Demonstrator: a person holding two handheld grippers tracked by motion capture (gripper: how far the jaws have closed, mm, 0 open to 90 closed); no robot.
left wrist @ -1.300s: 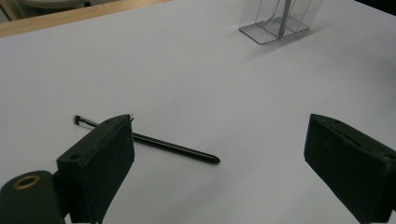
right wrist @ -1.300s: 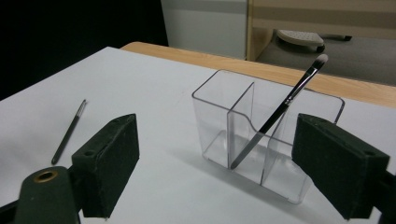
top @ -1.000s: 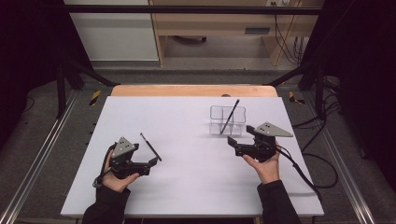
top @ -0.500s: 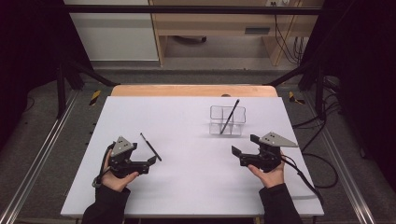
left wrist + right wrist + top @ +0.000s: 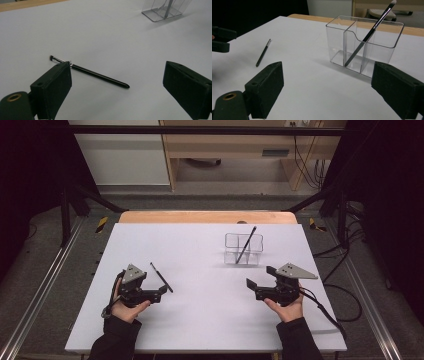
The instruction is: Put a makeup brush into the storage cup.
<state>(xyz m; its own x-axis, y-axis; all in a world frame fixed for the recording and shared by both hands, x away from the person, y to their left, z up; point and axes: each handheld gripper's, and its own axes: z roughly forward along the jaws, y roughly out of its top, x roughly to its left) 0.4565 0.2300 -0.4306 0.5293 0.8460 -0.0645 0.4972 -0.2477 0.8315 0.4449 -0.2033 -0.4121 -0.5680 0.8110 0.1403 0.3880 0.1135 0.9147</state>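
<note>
High view. We log a white tabletop with a clear two-compartment box right of centre in the upper half of the frame. One black brush stands tilted inside the box, its tip leaning toward the upper right above the rim. A second, thin black brush lies flat on the tabletop at left of centre, just beside the left tongs, not touching them as far as we can tell. The left tongs sit at lower left, held in a hand, jaws apart and holding nothing. The right tongs sit at lower right below the box, jaws apart, holding nothing.

Left gripper view. We log the thin brush lying at mid-frame between the two spread black jaws, bristle end at the left near the left jaw, handle tip pointing lower right. The box shows at the upper right corner, well apart.

Right gripper view. We log the box at upper centre-right, the tilted brush resting in a right-hand compartment against the divider. The thin brush lies at left. Jaws stand wide, holding nothing.
</note>
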